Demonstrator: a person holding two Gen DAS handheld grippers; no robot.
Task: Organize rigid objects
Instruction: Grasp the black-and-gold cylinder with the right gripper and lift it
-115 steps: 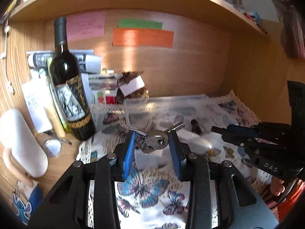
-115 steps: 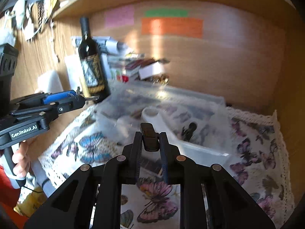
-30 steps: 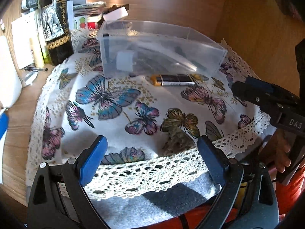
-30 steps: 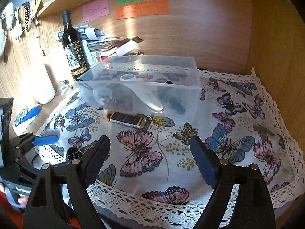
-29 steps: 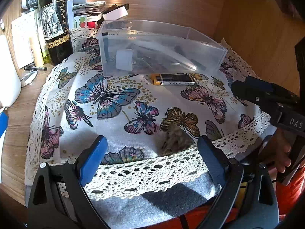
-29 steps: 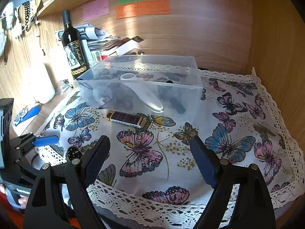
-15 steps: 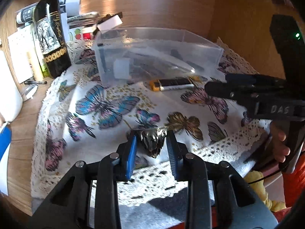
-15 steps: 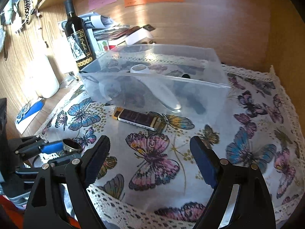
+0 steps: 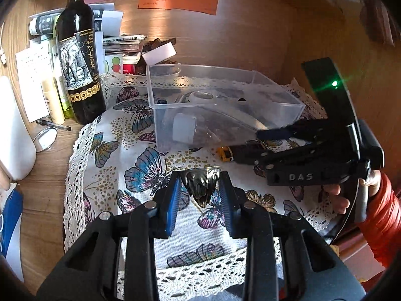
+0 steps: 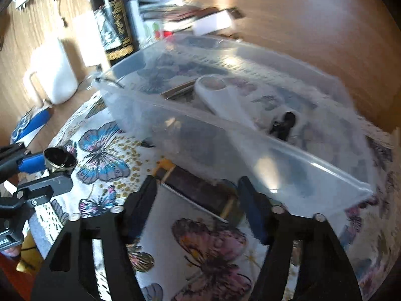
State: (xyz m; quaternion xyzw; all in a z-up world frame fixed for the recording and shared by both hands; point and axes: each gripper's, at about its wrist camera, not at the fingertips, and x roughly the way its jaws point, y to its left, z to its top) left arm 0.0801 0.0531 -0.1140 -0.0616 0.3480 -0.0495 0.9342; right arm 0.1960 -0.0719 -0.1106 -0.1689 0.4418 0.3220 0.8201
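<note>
My left gripper [image 9: 199, 188] is shut on a small ornate metal cup [image 9: 201, 184] and holds it above the butterfly cloth [image 9: 140, 165]; the cup also shows in the right wrist view [image 10: 60, 161]. My right gripper [image 10: 196, 195] is open, its fingers on either side of a dark bar with orange ends [image 10: 198, 192] that lies on the cloth in front of the clear plastic bin [image 10: 250, 135]. The bin [image 9: 225, 105] holds a white curved object [image 10: 223, 95], a small black piece [image 10: 284, 123] and other items.
A wine bottle [image 9: 79, 55] stands left of the bin, with tubes, papers and boxes behind it. A white jug [image 10: 54, 75] and a small round mirror [image 9: 45, 139] sit on the wooden desk at the left. A wooden wall [image 9: 250, 30] closes the back.
My left gripper has lifted the metal cup off the cloth and risen. My right gripper has moved forward and down, its open fingers now straddling the dark bar.
</note>
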